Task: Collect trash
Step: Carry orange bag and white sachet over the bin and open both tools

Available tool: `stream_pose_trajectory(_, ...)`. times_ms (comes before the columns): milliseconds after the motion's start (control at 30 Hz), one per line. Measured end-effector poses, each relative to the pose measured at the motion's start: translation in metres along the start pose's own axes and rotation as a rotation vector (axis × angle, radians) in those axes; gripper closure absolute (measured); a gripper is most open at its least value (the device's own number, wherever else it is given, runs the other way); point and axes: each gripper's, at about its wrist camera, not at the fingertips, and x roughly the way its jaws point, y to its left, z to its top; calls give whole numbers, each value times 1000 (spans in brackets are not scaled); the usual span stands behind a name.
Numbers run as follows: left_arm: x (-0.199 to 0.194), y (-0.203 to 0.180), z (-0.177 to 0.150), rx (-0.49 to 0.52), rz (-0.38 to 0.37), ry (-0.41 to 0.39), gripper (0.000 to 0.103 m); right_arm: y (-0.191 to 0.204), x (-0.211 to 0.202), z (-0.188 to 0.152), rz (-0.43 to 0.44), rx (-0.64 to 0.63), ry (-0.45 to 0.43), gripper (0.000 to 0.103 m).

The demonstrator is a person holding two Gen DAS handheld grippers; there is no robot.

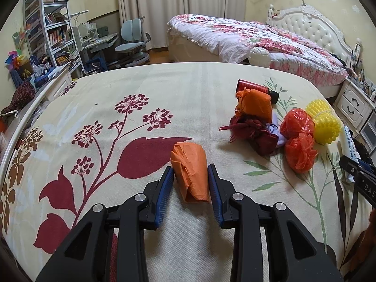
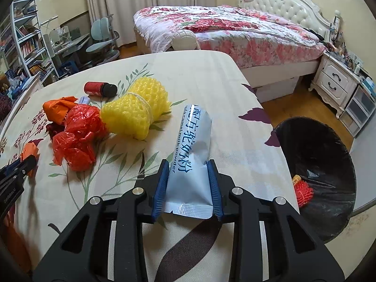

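Note:
My left gripper (image 1: 190,172) is shut on a crumpled orange paper wad (image 1: 190,175) that rests on the floral bedspread (image 1: 117,108). My right gripper (image 2: 188,169) is shut on a pale blue milk powder sachet (image 2: 191,155), its blue pads pressed on both sides. On the bedspread lie a second orange paper wad (image 1: 255,104), a dark red cloth scrap (image 1: 253,130), two red plastic bags (image 2: 78,136), a yellow foam net (image 2: 138,111) and a red bottle with a black cap (image 2: 99,88). A black-lined trash bin (image 2: 329,164) stands right of the bed and holds a red foam net (image 2: 304,192).
A second bed with a floral quilt (image 2: 223,30) stands behind. A white nightstand (image 2: 336,82) is at the far right. A desk, a blue chair (image 1: 134,40) and bookshelves (image 1: 47,28) stand at the far left. The bedspread's right edge drops to wooden floor by the bin.

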Motion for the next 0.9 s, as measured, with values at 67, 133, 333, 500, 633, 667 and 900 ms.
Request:
stream_pose_trajectory(67,-3,-3,-1,2,-7,-4,70,0,-5,-3,6,-2,-5,71)
stream_pose_trajectory(133,-7,-7,-2,6,-13,-9,70,0,-11,-7,9,-8,-11,71)
stream_pose_trajectory(333,-16,-19,-7,16,-31,-16,70,-1,-26,-19,17,-26,-24,71)
stream_pose_trajectory(500,-24,-32,-11,33,-44,-25,70,-7,-35,-28,24,-22,-30,71)
stream_pose_trajectory(633,-30,-44,-14,42,-61,-33,70,-15,-41,-33,22,-10,-36,71)
stream_pose_trajectory(667,-32,-47,-15,45,-65,-34,70,-17,-43,-34,20,-6,-39,71)
stream_pose_trajectory(900,-39,-74,-18,86,-98,-45,70,-37,-55,-40,-4,18,-59,71)
